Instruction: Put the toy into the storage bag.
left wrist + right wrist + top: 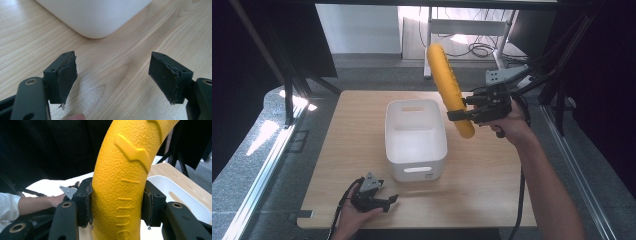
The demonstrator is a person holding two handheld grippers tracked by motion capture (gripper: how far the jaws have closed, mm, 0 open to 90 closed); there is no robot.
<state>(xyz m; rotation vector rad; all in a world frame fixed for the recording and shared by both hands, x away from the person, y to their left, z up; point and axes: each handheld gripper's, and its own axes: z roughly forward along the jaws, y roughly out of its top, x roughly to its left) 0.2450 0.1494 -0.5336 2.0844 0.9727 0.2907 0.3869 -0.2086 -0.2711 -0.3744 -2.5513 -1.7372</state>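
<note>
From the high view, the right tongs (pixel 472 111) are clamped across a long yellow toy banana (pixel 448 85), gripping it toward its lower end, so most of it rises up and away from the jaws. It hangs in the air just beside the far right corner of the white tub (pixel 415 137), not yet over the opening. The step in hand looks like carrying the banana to the tub; the next move calls for swinging it left over the rim and tipping it flatter, since it is longer than the tub is wide. The left tongs (pixel 378 199) rest low on the wooden table (pixel 482 170), just in front of the tub's near wall, jaws apart and holding nothing.

In the left gripper view, the left tongs (pixel 112 75) stand wide open over bare wood grain, with the tub's rounded corner (pixel 95 17) just ahead of them.

In the right gripper view, the right tongs (pixel 117 202) press both pads into the banana (pixel 120 182), whose pebbled skin bulges between them; the tub's rim (pixel 175 187) lies beyond to the right.

The table is pale wood, set on grey carpet, with black frame poles, dark curtains and cables on the floor behind.
</note>
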